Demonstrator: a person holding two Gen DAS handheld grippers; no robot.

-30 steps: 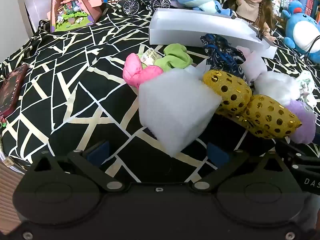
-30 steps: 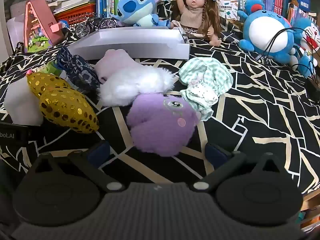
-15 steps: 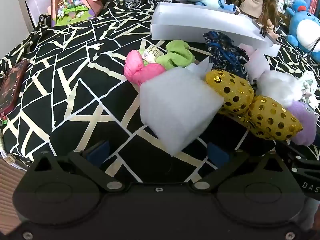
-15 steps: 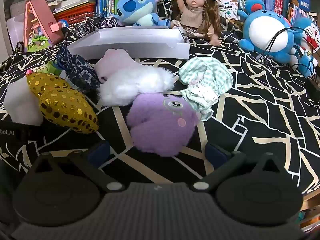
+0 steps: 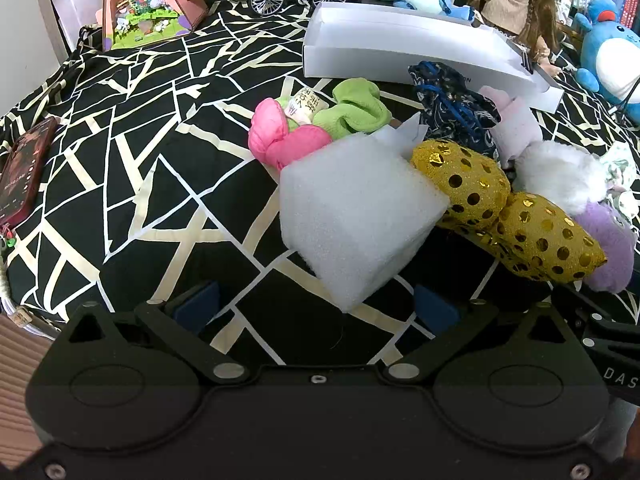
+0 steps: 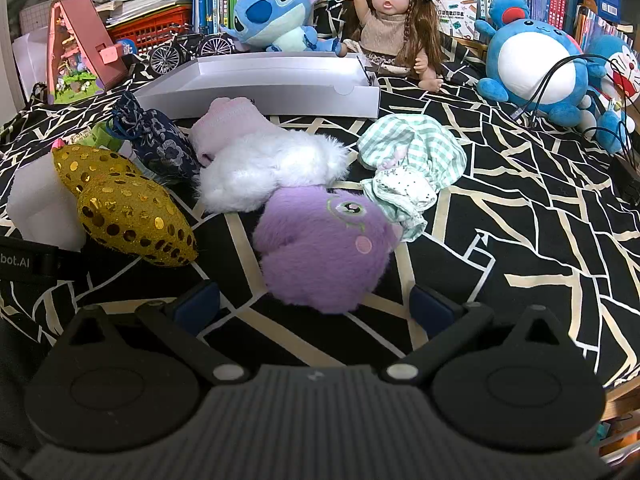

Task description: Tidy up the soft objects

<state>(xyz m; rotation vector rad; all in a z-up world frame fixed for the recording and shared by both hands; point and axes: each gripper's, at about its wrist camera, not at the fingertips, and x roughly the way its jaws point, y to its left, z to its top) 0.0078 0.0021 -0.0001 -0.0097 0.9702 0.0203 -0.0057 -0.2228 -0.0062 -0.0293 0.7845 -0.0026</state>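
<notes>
Patterned cloth (image 5: 132, 184); rig lettering (image 6: 14, 261) ("bot.AI").

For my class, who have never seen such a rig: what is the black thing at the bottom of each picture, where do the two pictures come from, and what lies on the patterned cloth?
Each black shape is a hand-held gripper; a camera on it looks along its two blue-tipped fingers. One view is the left gripper, facing a white foam block. The other is the right gripper, facing a purple plush. Both are open and hold nothing. Gold sequined cushions, other soft items and a white box also lie there.
</notes>
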